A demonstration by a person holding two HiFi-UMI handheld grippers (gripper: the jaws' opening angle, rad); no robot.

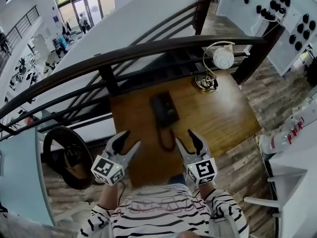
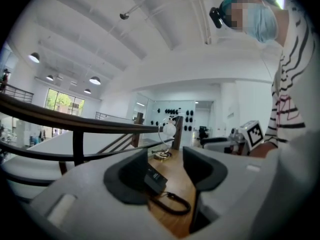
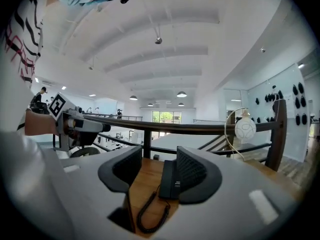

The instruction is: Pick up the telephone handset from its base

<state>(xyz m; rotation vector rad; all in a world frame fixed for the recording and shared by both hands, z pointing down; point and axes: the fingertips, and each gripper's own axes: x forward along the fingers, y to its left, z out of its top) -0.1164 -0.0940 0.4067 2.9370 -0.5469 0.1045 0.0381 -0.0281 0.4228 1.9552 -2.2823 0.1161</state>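
Black telephone handset (image 1: 159, 108) rests untouched on its base (image 1: 171, 111) on the brown wooden table (image 1: 223, 114); nearer, white left gripper (image 1: 130, 139) and right gripper (image 1: 186, 138) hold jaws spread, empty, for reaching.

Two grippers (image 1: 132, 138) (image 1: 184, 136), one telephone (image 1: 164, 109), one coiled cord (image 1: 163, 140), one globe lamp (image 1: 223, 57)

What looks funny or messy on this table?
Nothing looks broken or spilled. The black telephone sits flat on the wooden table, its curly cord looping toward the near edge. The round lamp stands upright at the far corner.
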